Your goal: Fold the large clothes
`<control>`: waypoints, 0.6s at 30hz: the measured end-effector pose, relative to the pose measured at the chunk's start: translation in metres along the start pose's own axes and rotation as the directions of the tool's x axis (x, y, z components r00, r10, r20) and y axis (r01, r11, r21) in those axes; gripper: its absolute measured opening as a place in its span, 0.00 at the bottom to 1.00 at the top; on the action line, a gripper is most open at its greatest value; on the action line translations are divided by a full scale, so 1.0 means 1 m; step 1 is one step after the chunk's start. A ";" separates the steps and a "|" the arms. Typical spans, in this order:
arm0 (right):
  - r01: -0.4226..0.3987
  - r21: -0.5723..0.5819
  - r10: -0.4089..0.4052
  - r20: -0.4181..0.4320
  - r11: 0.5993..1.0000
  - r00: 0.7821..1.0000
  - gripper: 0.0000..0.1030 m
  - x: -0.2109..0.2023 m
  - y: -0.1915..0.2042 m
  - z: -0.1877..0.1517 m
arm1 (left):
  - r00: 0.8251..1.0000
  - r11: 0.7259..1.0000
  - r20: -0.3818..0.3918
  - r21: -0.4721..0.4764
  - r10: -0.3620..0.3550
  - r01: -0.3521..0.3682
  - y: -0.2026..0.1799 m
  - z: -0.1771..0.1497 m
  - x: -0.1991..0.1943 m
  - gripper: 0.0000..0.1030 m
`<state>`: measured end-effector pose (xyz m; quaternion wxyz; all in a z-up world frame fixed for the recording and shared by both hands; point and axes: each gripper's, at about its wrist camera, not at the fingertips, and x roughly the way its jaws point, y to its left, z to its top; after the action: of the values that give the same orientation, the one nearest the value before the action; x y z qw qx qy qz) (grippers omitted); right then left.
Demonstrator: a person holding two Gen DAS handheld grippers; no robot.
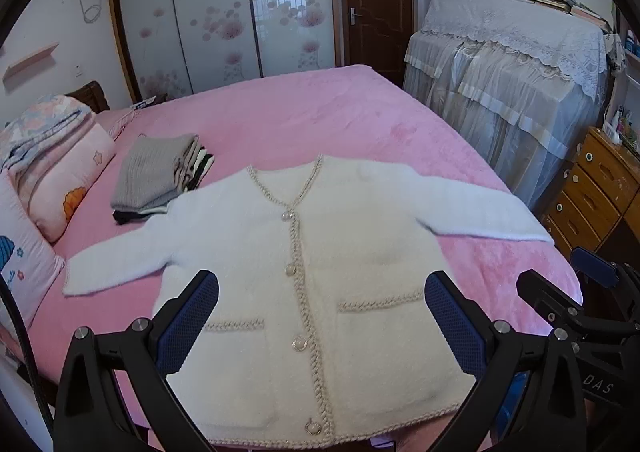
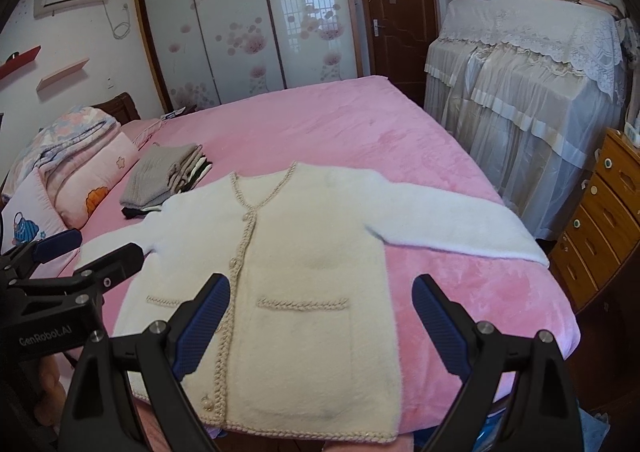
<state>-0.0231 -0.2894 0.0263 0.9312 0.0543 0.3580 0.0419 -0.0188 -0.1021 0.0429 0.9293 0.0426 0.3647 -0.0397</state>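
Both wrist cameras are looking across the bed (image 1: 360, 120) from its foot edge, close above. They are sharing the cardigan (image 1: 320, 252), wardrobe (image 2: 248, 24) and door (image 2: 400, 8).

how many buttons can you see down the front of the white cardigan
4 buttons on the cardigan, all along the braided front edge: one at the base of the V-neck, one mid-chest, one at pocket level, one at the hem. None look hidden.
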 end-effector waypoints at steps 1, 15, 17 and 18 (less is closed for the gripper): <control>0.005 0.004 -0.005 0.013 1.000 1.000 0.90 -0.001 -0.006 0.004 | 1.000 1.000 0.005 0.008 -0.003 0.003 -0.004 0.006 0.001 0.99; 0.194 0.044 -0.198 0.157 0.980 0.967 0.90 0.005 -0.097 0.063 | 0.992 0.988 0.124 0.148 0.027 -0.046 -0.087 0.096 0.042 0.99; 0.218 0.056 -0.224 0.157 0.974 0.962 0.90 0.011 -0.114 0.068 | 0.992 0.988 0.130 0.154 0.002 -0.022 -0.098 0.109 0.056 0.99; 0.237 0.067 -0.245 0.148 0.969 0.958 0.88 0.018 -0.125 0.071 | 0.991 0.988 0.130 0.156 -0.004 -0.016 -0.103 0.114 0.064 0.99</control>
<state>0.0423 -0.4161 0.0505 0.9527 0.0362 0.2895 -0.0849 0.0943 -0.2197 0.0773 0.9450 0.1139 0.2990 -0.0682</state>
